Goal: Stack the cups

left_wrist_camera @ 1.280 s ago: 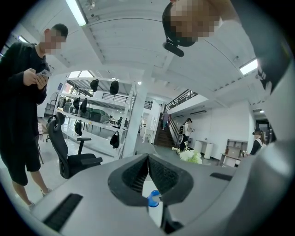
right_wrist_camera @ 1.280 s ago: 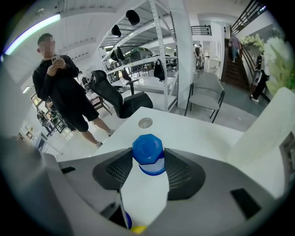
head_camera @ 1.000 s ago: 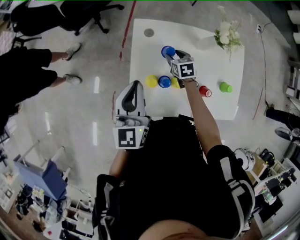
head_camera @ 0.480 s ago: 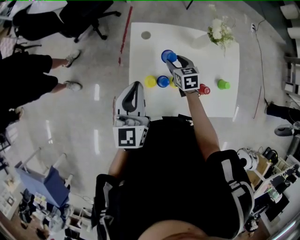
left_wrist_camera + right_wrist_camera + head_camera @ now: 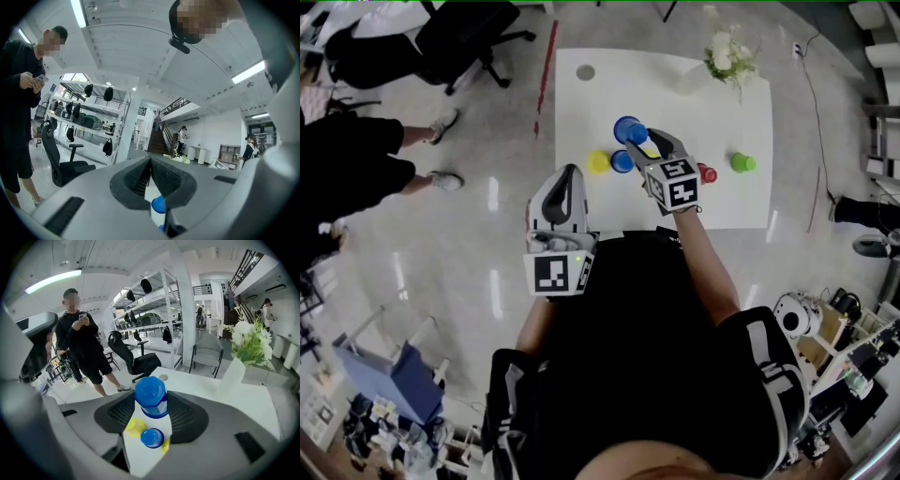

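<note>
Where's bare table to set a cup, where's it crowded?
Free: far strip of the table between grey disc and flowers; near edge in front of red cup and green cup. Crowded: yellow cup and standing blue cup by the right gripper holding the lifted blue cup.

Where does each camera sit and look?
Head view: on the person's head, looking down at the white table; both arms, left gripper and right gripper show.
Left gripper view: on that gripper, looking level across the room; its closed jaws show.
Right gripper view: on that gripper, tilted down at the table; its jaws hold a blue cup.
Shared: head and right gripper views show that cup.
</note>
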`<state>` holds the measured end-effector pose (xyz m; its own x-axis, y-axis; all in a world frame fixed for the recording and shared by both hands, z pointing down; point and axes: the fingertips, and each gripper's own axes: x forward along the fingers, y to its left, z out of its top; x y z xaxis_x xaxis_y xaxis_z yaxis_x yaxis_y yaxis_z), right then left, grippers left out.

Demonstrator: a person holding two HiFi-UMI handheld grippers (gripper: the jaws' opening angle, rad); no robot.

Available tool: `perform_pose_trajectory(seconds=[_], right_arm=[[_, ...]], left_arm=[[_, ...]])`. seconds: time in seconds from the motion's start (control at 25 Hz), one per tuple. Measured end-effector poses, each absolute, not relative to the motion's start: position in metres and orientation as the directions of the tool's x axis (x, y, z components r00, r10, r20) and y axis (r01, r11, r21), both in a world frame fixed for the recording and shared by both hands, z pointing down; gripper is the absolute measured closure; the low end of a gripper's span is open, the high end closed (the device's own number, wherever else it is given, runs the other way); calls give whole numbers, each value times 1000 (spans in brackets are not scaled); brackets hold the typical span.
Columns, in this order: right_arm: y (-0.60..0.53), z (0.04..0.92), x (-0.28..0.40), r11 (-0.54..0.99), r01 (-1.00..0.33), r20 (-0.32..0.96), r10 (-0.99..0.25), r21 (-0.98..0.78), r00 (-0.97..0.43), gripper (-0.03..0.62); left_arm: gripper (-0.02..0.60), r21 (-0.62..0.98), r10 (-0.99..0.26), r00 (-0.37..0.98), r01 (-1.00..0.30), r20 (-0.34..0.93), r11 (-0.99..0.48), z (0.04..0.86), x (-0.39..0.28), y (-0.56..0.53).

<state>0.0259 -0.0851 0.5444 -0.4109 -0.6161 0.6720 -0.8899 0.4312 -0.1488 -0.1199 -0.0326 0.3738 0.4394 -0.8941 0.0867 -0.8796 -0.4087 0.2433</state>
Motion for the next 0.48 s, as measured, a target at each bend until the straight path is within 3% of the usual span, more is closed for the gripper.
perform_pose_trajectory(seconds=[0.48], right_arm=[[-45,575,7,451,-876,725,-544,-172,-422,364]], left_arm=[[560,280,-878,471,-857,85,-432,379,-121,-23]])
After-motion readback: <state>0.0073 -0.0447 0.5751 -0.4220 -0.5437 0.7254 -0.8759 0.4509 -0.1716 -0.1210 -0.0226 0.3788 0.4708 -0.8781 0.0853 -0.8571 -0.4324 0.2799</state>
